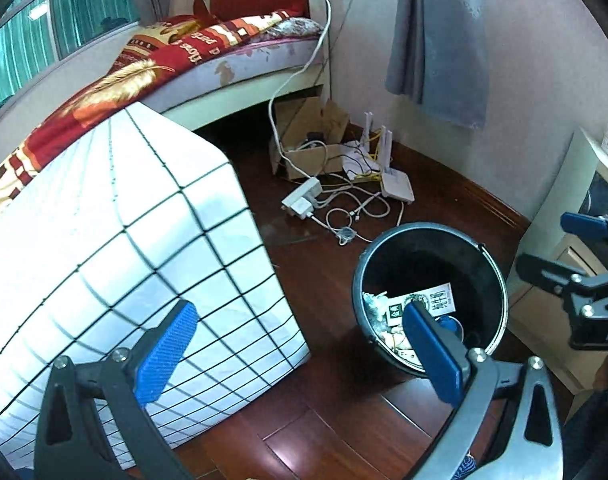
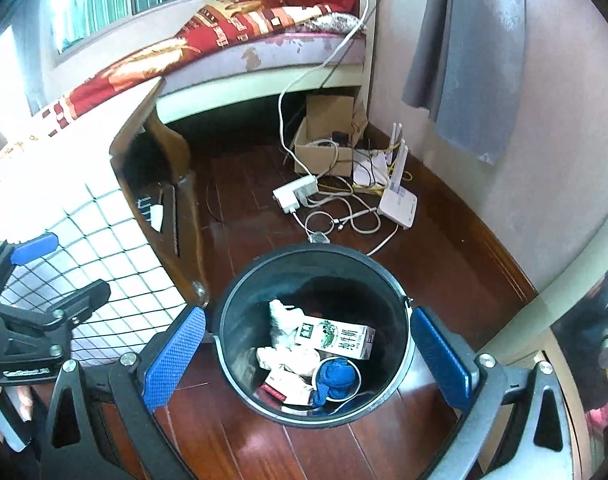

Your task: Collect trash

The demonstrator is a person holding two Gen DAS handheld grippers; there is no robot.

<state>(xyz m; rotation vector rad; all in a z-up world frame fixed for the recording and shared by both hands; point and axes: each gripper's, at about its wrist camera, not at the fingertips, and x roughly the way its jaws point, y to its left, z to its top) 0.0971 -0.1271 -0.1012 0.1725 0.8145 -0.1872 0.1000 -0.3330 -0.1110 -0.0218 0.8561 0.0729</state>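
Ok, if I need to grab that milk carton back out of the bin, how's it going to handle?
The milk carton lies flat on crumpled paper inside the black bin, so it is probably empty and light. Its cardboard walls look boxy but would likely cave under a firm pinch. The printed surface looks smooth, so it may slip between the pads.

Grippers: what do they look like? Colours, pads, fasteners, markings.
Both alike: the left gripper and right gripper have black angular frames with triangular cut-outs, silver round bolts, and two flat fingers faced with blue textured pads. Seen from the other camera, each body carries white lettering, too partial or blurred to read. No cables show. No sleeve is clear.
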